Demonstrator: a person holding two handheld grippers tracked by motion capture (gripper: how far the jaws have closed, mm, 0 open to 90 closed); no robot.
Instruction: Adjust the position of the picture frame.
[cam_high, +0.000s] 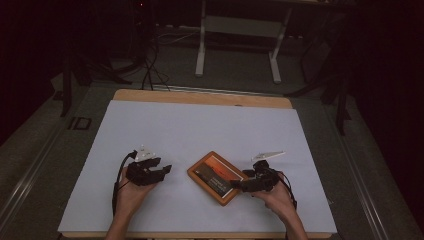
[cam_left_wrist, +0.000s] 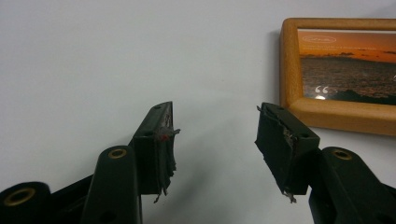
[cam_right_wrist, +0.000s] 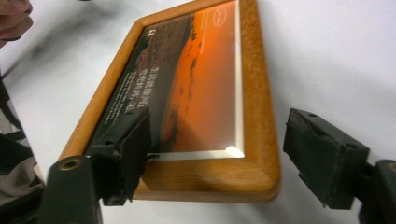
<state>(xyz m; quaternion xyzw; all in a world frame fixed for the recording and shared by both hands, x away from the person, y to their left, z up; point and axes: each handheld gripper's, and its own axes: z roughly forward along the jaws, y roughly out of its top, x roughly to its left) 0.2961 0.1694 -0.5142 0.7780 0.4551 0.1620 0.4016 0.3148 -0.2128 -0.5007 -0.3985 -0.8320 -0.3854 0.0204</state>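
One picture frame (cam_high: 218, 177), two grippers

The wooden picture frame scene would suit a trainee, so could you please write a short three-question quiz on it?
1. True or false: the wooden picture frame lies flat on the white table cover.
2. Which hand-held gripper has the frame's corner between its jaws: A) the left hand-held gripper, B) the right hand-held gripper?
3. Fill in: in the left gripper view, the gap between the jaws holds ____.

Key: 1 true. 2 B; its jaws stand apart around the corner, one over the glass, one clear of the edge. 3 nothing.
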